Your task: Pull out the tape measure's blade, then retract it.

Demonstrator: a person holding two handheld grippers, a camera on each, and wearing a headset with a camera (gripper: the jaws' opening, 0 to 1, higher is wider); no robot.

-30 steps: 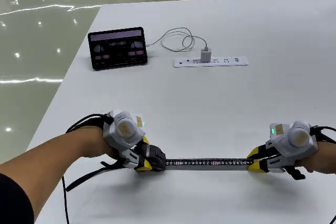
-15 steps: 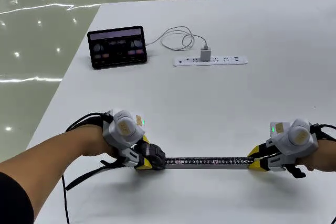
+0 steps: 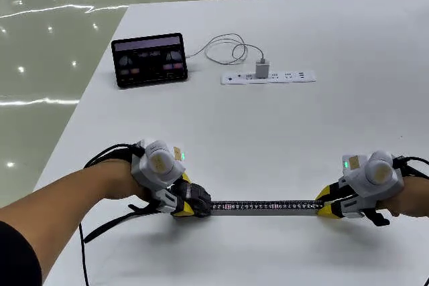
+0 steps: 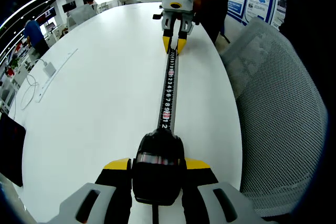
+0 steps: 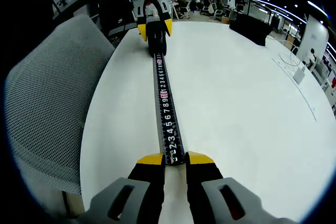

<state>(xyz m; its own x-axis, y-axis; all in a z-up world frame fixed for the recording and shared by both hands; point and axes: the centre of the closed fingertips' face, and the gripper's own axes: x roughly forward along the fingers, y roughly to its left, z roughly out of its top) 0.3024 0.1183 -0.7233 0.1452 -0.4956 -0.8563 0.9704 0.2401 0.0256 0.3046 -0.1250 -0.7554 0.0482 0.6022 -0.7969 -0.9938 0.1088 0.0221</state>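
At the near edge of the white table [image 3: 281, 132], the left gripper [image 3: 182, 197] has its jaws pressed against both sides of the black tape measure case [image 4: 158, 163], low over the tabletop at the near left. The blade [image 5: 165, 114] runs straight from the case to the right, numbers up, to the right gripper [image 3: 324, 202], whose yellow-tipped jaws pinch its end. A tablet [image 3: 149, 59] and a power strip [image 3: 268, 78] lie well apart on the far side.

On table [image 3: 281, 138], tape measure [image 3: 194, 201] near left, blade [image 3: 268, 205] stretched rightward, tablet [image 3: 150, 60] and power strip [image 3: 281, 78] farther back
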